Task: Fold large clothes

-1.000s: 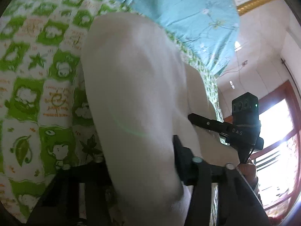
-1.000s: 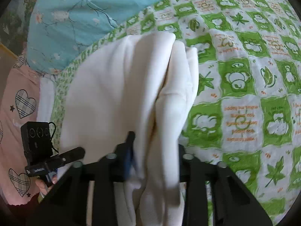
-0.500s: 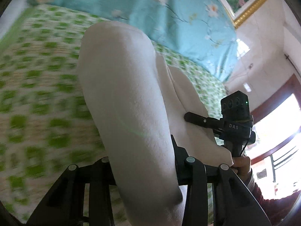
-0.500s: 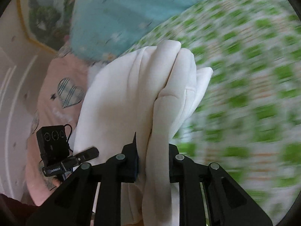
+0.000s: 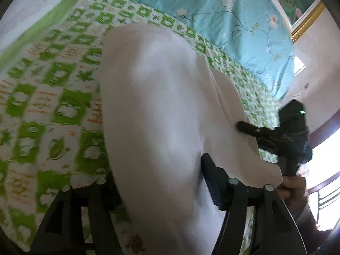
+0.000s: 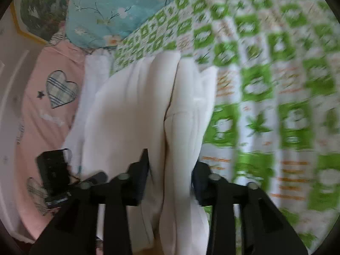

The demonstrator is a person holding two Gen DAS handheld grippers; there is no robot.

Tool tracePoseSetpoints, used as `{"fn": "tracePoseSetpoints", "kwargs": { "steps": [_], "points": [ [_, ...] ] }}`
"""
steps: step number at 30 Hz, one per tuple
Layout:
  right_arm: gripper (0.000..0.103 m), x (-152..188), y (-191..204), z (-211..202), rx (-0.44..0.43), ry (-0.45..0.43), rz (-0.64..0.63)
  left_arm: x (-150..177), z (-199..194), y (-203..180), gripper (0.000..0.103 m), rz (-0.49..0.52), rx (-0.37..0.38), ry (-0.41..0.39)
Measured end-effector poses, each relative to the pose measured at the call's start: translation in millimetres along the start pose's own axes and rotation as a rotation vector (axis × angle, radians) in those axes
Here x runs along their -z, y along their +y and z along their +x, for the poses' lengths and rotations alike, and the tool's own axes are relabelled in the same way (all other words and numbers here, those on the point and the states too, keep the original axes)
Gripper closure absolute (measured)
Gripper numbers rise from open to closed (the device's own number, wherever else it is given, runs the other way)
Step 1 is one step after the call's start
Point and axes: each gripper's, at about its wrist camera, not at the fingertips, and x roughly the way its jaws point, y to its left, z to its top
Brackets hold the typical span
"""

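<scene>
The white garment [image 5: 161, 114] is soft, matt, fleecy cloth, lying on a bed [image 5: 53, 110] covered in thin printed cotton-like sheet, with a smooth turquoise floral quilt [image 5: 223, 21] at the far end, while each hand-held gripper [image 6: 170, 170] is matt black plastic with small metal bolts.

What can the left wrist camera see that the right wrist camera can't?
Only the left wrist view shows a bright window, a gold picture frame and the hand holding the other tool.

Only the right wrist view shows a pink cloth with checked hearts.

Both show the white garment between each tool's black jaws, which have just been opening, the green and white patterned sheet and the blue flowered bedding.
</scene>
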Motion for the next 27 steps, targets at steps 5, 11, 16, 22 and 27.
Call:
{"fn": "tracePoseSetpoints", "kwargs": {
  "steps": [5,11,16,22,27],
  "points": [
    [0.062,3.8,17.1,-47.1,0.035,-0.137,-0.069,9.4,-52.4,-0.9,0.036,-0.003,-0.057,-0.193],
    [0.063,-0.3,29.6,-13.0,0.114,-0.054,-0.121,13.1,-62.4,-3.4,0.051,0.042,-0.028,-0.234],
    [0.064,-5.5,20.4,11.0,0.027,-0.004,-0.086,13.5,-49.6,-4.2,0.055,0.077,0.012,-0.216],
    [0.097,-13.3,25.4,4.9,-0.075,-0.061,-0.046,8.2,-39.0,-2.0,0.054,0.063,0.017,-0.196],
    [0.097,-4.3,23.8,-54.5,-0.128,-0.219,-0.053,7.0,-33.0,-37.6,0.054,0.153,0.026,-0.190]
  ]
}}
